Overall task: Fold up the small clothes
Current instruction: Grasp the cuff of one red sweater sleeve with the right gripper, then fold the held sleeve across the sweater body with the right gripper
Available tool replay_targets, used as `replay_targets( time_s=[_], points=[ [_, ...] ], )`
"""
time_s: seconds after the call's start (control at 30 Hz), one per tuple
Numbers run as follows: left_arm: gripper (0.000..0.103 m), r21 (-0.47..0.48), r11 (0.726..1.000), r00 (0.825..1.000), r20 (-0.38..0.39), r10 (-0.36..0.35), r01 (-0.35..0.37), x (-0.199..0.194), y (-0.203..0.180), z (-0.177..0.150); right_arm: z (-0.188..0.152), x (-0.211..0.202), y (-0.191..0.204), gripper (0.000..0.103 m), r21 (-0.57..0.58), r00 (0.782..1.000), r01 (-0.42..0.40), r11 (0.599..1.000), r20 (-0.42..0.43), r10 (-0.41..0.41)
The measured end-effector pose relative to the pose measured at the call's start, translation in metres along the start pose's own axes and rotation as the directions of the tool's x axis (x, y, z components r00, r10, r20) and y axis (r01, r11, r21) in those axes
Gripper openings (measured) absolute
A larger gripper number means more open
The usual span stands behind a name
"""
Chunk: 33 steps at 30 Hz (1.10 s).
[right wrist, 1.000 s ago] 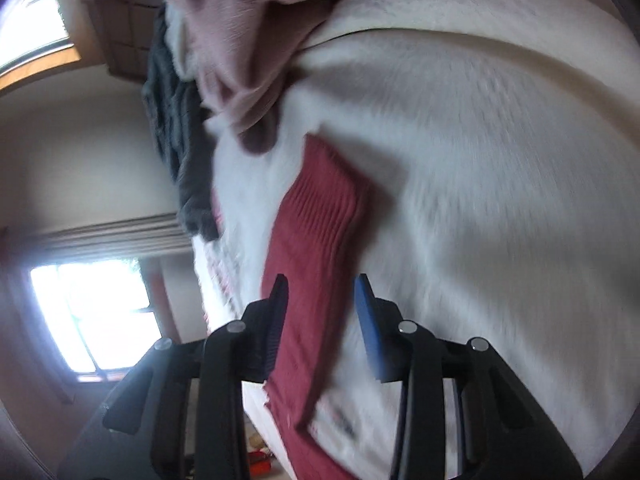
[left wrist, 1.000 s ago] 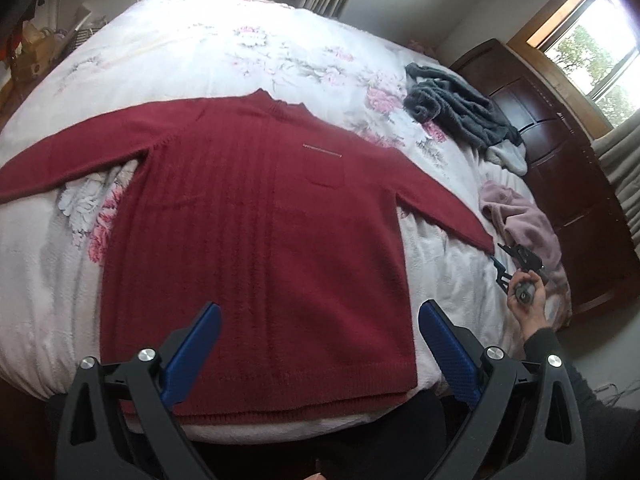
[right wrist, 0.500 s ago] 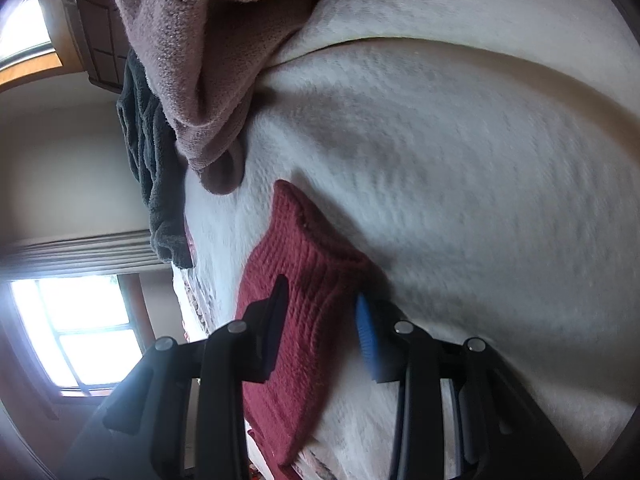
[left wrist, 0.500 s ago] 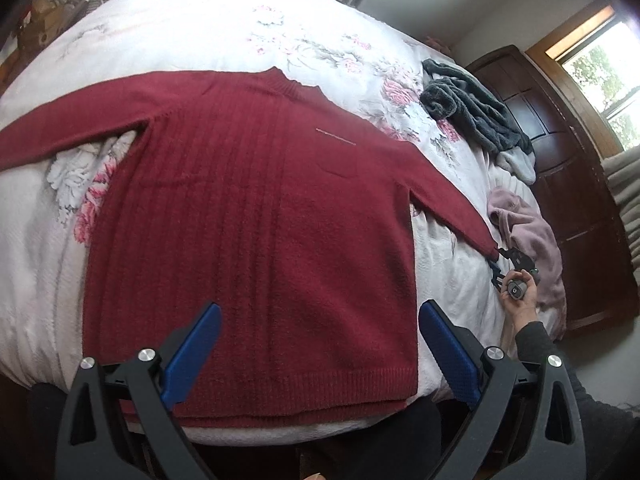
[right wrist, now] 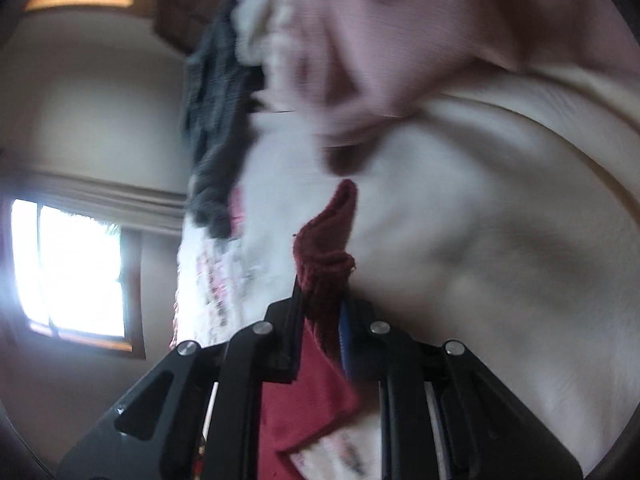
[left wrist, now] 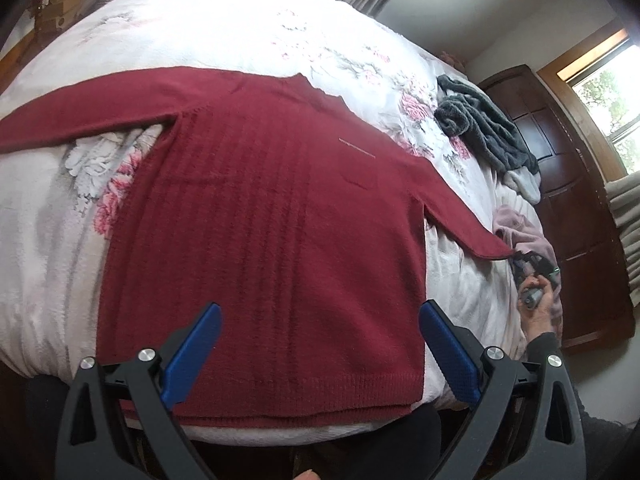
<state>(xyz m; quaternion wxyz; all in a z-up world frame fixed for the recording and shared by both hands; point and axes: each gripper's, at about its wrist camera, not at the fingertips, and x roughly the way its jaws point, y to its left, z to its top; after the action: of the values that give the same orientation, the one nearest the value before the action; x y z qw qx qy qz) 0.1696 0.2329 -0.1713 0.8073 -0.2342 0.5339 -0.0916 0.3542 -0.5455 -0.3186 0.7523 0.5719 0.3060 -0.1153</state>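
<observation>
1. Right gripper [right wrist: 322, 300]: jaws clamped on the sweater cuff [right wrist: 326, 248]; red knit bunches up between the pads and sticks out past the tips. View is motion-blurred.
2. Left gripper [left wrist: 320, 344]: jaws spread wide, nothing between them, hovering above the sweater [left wrist: 280, 220] hem at the near bed edge.
3. Sweater: dark red, flat, spread on the bed [left wrist: 240, 32], hem toward the camera, neck away. One sleeve runs out to the left edge of the left view; the other angles out to the right, its cuff ending at the right gripper, seen small there with a hand [left wrist: 540, 308] on the handle.
4. In the right view, the cuff is lifted off the white cover, rest of the sleeve trailing down below the jaws.
5. Pink garment [left wrist: 524, 228]: bunched just past the held cuff, at the right bed edge; can't tell if touching.
6. Grey garment [left wrist: 480, 128]: heaped farther up the bed, well apart from the sweater body.
7. Dark wood wardrobe [left wrist: 568, 184] beyond the bed on the right, window [left wrist: 612, 100] next to it.
</observation>
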Motion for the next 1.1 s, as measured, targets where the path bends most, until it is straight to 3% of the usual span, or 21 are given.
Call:
replay_targets(
  time_s=[0.33, 0.6, 0.83, 1.1],
  points=[
    [0.099, -0.019, 0.999, 0.999, 0.041, -0.032, 0.032, -0.020, 0.019, 0.002, -0.053, -0.019, 0.131, 0.013, -0.197, 0.991, -0.128, 0.972, -0.056, 0.119],
    [0.099, -0.029, 0.998, 0.997, 0.059, -0.056, 0.058, -0.027, 0.039, 0.015, -0.136, -0.002, 0.215, 0.013, -0.334, 0.979, -0.187, 0.924, -0.141, 0.147],
    [0.099, -0.033, 0.992, 0.990, 0.079, -0.117, 0.120, -0.024, 0.047, 0.036, -0.209, 0.034, 0.257, 0.013, -0.447, 0.972, -0.192, 0.874, -0.213, 0.104],
    [0.099, -0.017, 0.990, 0.987, 0.082, -0.140, 0.142, -0.002, 0.050, 0.063, -0.326, 0.104, 0.271, 0.013, -0.633, 0.955, -0.132, 0.763, -0.287, -0.073]
  ],
)
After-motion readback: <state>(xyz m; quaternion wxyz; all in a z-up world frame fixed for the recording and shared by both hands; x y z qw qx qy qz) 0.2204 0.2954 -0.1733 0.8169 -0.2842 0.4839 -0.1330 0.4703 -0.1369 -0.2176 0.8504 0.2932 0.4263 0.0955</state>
